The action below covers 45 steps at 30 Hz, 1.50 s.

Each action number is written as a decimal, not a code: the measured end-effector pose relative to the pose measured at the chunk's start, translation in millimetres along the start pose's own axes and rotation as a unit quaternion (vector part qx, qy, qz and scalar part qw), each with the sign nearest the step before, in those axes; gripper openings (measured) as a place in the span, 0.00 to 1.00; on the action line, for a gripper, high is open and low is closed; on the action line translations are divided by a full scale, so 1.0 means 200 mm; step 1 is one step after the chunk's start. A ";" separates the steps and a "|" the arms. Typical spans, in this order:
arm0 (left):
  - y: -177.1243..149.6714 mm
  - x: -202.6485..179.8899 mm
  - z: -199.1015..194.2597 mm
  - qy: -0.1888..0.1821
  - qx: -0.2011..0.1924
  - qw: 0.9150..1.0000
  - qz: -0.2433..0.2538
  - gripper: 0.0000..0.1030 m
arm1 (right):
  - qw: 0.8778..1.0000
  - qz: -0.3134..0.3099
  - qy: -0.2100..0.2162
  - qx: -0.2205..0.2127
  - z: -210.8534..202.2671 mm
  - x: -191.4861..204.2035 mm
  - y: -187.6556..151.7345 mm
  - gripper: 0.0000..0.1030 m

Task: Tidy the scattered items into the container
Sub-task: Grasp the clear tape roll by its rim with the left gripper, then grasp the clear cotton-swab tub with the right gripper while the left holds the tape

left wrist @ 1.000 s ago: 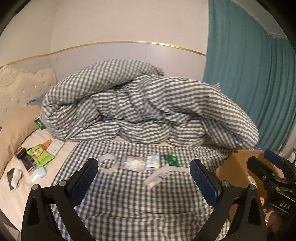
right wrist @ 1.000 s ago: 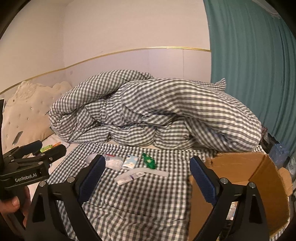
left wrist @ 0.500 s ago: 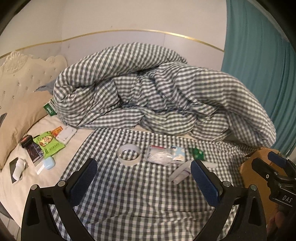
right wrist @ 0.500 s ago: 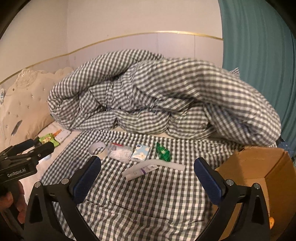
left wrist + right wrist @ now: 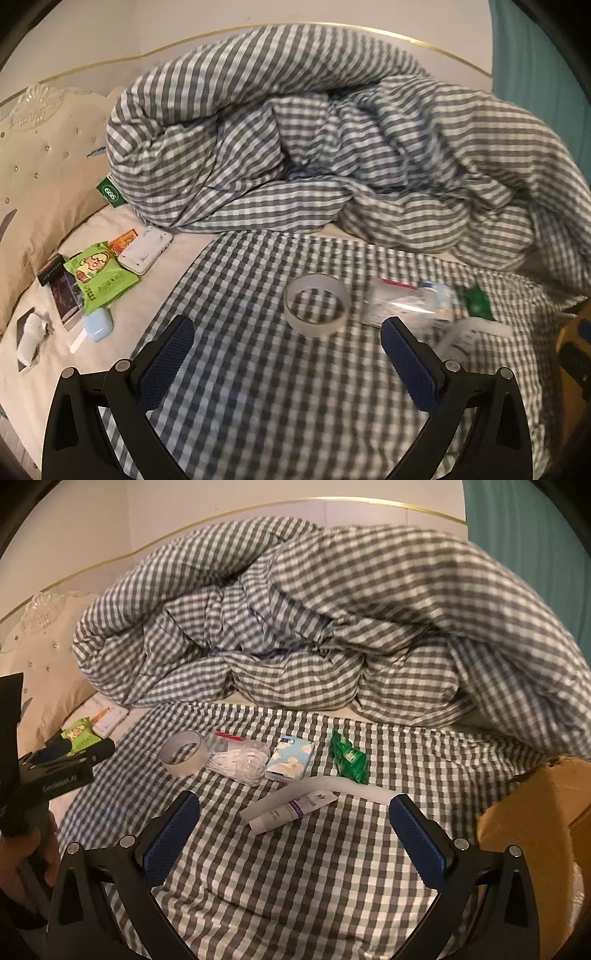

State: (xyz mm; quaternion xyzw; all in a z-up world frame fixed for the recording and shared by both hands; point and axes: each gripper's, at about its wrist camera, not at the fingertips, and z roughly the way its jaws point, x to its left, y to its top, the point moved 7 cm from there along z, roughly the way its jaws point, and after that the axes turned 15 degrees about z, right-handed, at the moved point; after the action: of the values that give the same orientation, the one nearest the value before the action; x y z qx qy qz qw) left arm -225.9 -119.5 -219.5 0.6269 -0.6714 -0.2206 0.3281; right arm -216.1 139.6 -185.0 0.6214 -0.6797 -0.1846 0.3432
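Bare checked sheet [image 5: 295,878] lies open between the near edge and the row of items. The heaped duvet [image 5: 314,627] blocks the far side; the cardboard box [image 5: 535,812] closes the right.

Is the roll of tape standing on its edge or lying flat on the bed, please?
Lying flat. The roll of tape shows its round opening facing up, with the checked sheet visible through the middle.

Left gripper [image 5: 286,350]: black plastic frame, blue textured pads [image 5: 166,360], silver screws noted at pivots. Right gripper [image 5: 293,829]: identical build. White lettering, blurred, seen on left gripper body in right wrist view.
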 end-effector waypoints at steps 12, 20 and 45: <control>-0.01 0.07 0.57 0.010 0.051 0.999 0.009 1.00 | 0.999 -0.016 -0.007 0.042 0.31 0.03 -0.08 1.00; -0.04 0.04 0.81 0.008 0.077 0.997 0.026 0.86 | 0.998 -0.011 -0.009 0.058 0.43 0.00 -0.12 1.00; -0.07 0.09 0.66 -0.013 0.040 0.999 -0.003 0.09 | 0.990 -0.093 0.065 0.088 0.71 0.30 -0.05 1.00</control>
State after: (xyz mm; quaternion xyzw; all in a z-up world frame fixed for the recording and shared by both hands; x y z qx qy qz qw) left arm -311.7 -154.6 -316.9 0.6382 -0.6822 -0.2030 0.2934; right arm -307.0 54.4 -276.8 0.7204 -0.6088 -0.1150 0.3118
